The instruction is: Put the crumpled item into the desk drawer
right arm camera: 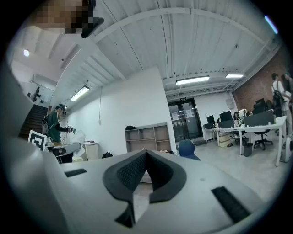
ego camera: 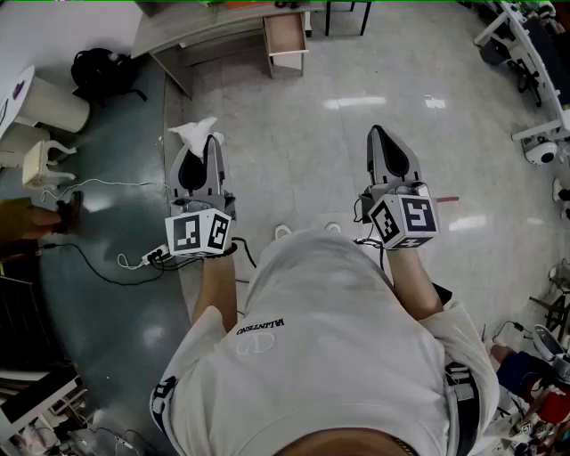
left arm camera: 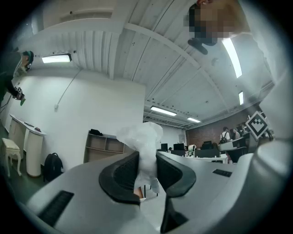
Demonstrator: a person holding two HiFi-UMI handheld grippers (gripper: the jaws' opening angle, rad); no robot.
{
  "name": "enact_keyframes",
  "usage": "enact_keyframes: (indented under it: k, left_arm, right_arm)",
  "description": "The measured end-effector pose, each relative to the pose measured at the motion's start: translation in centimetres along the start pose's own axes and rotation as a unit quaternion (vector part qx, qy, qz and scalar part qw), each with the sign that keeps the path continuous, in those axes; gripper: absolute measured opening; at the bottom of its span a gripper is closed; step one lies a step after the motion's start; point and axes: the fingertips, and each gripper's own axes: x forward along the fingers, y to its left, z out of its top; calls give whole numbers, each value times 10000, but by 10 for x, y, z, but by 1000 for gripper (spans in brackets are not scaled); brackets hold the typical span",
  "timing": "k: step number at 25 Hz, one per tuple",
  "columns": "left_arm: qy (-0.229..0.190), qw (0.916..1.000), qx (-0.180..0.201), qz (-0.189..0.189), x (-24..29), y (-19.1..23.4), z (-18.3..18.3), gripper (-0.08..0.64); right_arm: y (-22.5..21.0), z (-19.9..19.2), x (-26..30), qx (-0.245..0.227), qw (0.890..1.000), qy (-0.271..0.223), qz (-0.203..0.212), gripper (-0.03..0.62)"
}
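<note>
Glossy pale floor fills the head view, with a darker grey strip toward 9 o'clock. At 12 o'clock stands the bench (ego camera: 200,27), and its drawer (ego camera: 285,36) is pulled open, well apart from both grippers. The left gripper (ego camera: 201,147) is held out at about 11 o'clock, and its jaws pinch the crumpled white item (ego camera: 194,132). The item sticks out past the tips, and in the left gripper view it bulges above the dark pads. The right gripper (right arm camera: 145,155), at about 1 o'clock, has its jaws pressed together tip to tip. A black backpack (ego camera: 102,71) lies on the floor at 10 o'clock, near the bench.
</note>
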Motion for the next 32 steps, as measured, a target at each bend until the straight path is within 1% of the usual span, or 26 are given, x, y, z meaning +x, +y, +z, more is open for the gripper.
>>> enact_keyframes:
  k: [4,9,20,26,32]
  left_arm:
    - [27,10000,-33,7,-3,5,0,92]
    - [59,9999,-39,-101,-4,17,-5,92]
    - [131,9982,-183,-564,-13,33,-21,92]
    - [229,9975,-343,-572,-17,54,-26,92]
    - [368,9966,-387,-628,1,49,-37,92]
  right_arm:
    - [5,-4,2,7,10000,25,13,-2]
    - [21,-8,10,95,10000,-5,6,-2]
    - [51,-23,19,249,9994,-57,-221,-2]
    - [79,-25,29,188,9997,95,-138,-2]
    - [72,-27,42,261,9995,140,-81,-1]
